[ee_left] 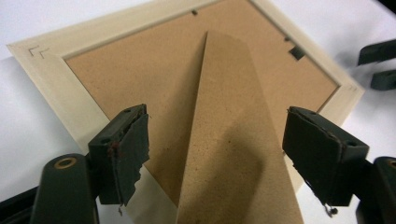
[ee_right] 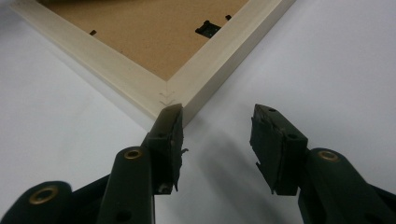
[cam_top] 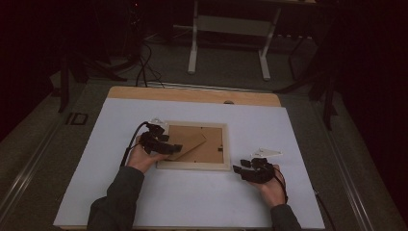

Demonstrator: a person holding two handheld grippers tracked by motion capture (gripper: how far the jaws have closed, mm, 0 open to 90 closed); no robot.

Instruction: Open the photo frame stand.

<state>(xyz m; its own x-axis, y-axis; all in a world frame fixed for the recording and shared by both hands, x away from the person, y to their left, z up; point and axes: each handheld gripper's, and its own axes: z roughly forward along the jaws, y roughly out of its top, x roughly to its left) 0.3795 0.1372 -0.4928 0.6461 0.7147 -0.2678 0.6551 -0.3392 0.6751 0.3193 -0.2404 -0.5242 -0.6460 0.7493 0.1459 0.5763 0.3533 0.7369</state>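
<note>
Pale wood picture frame (cam_top: 193,166) lies face down near the middle of the white worktop (cam_top: 192,202), its brown backing board (ee_left: 140,70) up. A brown cardboard stand (ee_left: 233,140) rises off that board, hinged along a line that runs toward the frame's far edge. The left gripper (cam_top: 166,144) sits over the frame's left edge, its jaws spread either side of the stand, neither pad pressing on it. The right gripper (cam_top: 243,169) rests on the worktop just off the frame's near right corner (ee_right: 170,98), jaws apart with nothing between them; one tip is close to that corner, though whether it touches I cannot tell.
</note>
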